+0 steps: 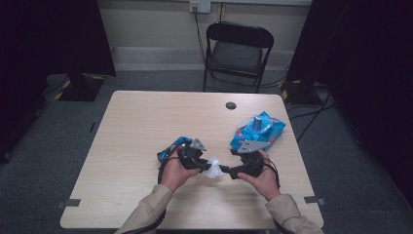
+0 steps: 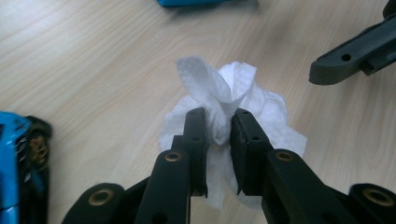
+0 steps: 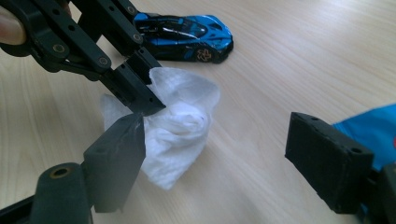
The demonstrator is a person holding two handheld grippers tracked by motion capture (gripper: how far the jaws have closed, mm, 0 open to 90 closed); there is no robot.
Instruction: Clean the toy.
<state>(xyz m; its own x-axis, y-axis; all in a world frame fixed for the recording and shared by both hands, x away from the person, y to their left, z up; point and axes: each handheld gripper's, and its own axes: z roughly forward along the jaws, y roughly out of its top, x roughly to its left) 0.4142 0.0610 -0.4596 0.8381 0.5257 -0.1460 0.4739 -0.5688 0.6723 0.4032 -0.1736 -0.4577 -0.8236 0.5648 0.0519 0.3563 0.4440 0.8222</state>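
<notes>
A crumpled white tissue (image 1: pixel 213 168) (image 2: pixel 243 84) (image 3: pixel 182 126) sits just above the pale wooden table (image 1: pixel 141 122), near its front middle. My left gripper (image 1: pixel 206 167) (image 2: pixel 217 126) is shut on it, the two pads pinching a bunched fold. My right gripper (image 1: pixel 227 170) (image 3: pixel 218 123) faces it from the right with its jaws standing wide open. One right jaw lies beside the tissue and the other is well clear of it. The left gripper (image 3: pixel 148 99) also appears from the right gripper view, clamped on the tissue's top edge.
A blue toy car (image 1: pixel 173 146) (image 3: pixel 187 35) (image 2: pixel 14 158) lies behind my left hand. A blue snack bag (image 1: pixel 258 129) (image 3: pixel 369 126) rests behind my right hand near the table's right edge. A cable hole (image 1: pixel 231 105) and a folding chair (image 1: pixel 238 48) are farther back.
</notes>
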